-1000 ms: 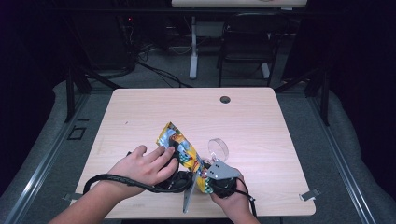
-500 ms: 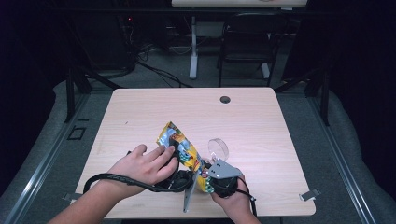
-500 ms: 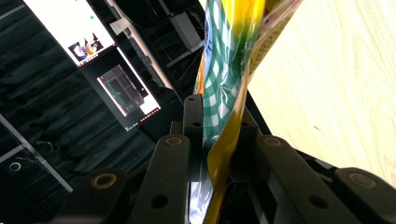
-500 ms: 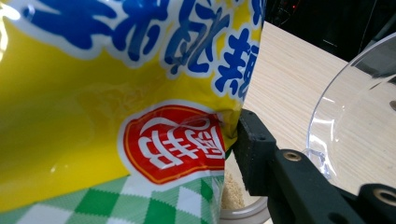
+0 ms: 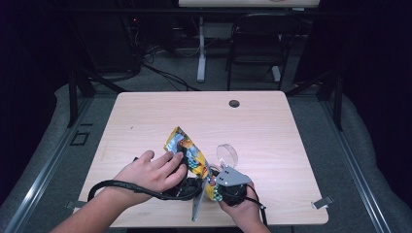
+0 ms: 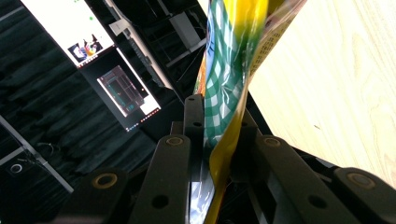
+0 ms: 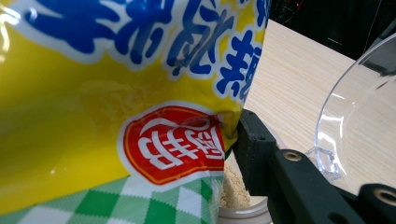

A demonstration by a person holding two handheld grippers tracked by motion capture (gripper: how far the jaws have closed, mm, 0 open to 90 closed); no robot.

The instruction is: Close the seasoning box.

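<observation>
Since the earlier high view almost nothing has moved: both hands keep their places at the near edge of the table (image 5: 145,116), and the yellow snack bag (image 5: 187,150) leans at the same slant over the clear container (image 5: 227,156), which sits just right of the bag.

The left gripper (image 6: 223,140) is clenched on the bag. In the left gripper view its black jaws pinch a flattened yellow edge fold of the film, with the green-checked panel rising above them. In the high view the left hand (image 5: 150,171) covers that gripper, just left of the bag's lower half. The right gripper (image 5: 228,187) sits at the bag's lower right, under the grey plate. In the right gripper view one black jaw stands beside the bag's corner, but whether it presses the film or grips the container below cannot be told.

The bag is thin glossy plastic film, printed in yellow, blue, red and green check. It looks light, soft, crinkly and slippery, so it likely folds and slides unless held on a doubled seam or edge, as the left jaws do. Pale crumbs (image 7: 233,184) show just under the bag's corner, above a white rim. The container is smooth, rigid transparent plastic with a round wall, probably light and easy to tip. The table is pale matte wood grain.
</observation>
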